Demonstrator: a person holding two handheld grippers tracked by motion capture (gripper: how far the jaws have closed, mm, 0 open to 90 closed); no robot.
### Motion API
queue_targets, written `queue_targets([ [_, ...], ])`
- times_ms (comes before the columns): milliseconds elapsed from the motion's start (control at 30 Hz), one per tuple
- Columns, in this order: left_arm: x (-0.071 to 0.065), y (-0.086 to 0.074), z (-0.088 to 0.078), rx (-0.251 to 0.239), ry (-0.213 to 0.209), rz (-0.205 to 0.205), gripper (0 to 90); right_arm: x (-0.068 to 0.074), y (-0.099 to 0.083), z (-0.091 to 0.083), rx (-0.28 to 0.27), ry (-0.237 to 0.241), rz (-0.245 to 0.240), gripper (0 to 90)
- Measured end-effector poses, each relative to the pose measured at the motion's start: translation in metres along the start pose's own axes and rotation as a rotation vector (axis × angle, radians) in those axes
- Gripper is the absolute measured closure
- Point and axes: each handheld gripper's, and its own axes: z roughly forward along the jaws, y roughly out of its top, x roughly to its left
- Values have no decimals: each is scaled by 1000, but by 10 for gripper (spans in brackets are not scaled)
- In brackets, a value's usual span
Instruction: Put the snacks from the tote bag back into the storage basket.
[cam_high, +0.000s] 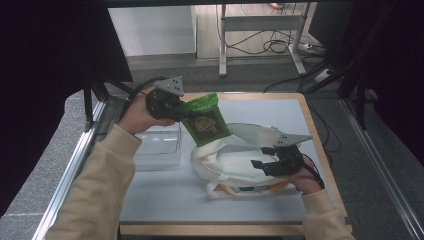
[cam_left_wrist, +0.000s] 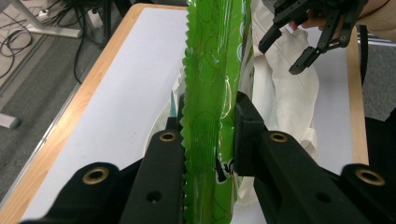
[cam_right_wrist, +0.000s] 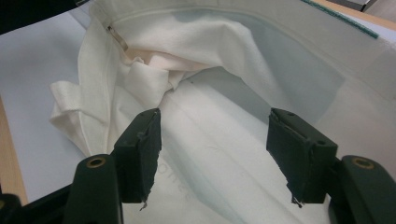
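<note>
left gripper (cam_high: 176, 116): it's clamping its jaws on the edge of the glossy green foil snack packet (cam_high: 205, 120), carrying it in the air over the bag's mouth, probably to drop it in.
right gripper (cam_high: 267, 164): jaws standing apart with nothing between them, hovering at the floppy white cloth tote bag (cam_high: 227, 162), likely to keep the opening clear.
clear plastic tub (cam_high: 159, 146): sitting just left of the bag on the white-topped table (cam_high: 165, 200).

Left gripper (cam_left_wrist: 205, 140) jaws clamped on an upright green snack packet (cam_left_wrist: 215, 84), white cloth bag (cam_left_wrist: 289, 93) at 3 o'clock of it, right gripper (cam_left_wrist: 299, 44) spread at 1 o'clock, white table (cam_left_wrist: 126, 93) beneath.
</note>
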Motion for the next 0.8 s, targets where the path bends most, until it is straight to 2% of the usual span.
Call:
queue_targets([
  [467,10,-16,-28,0,49,-38,772,-2,-1,0,0,-1,9,347],
  [800,15,-27,-41,2,74,-58,772,-2,-1,2,11,-3,11,341],
])
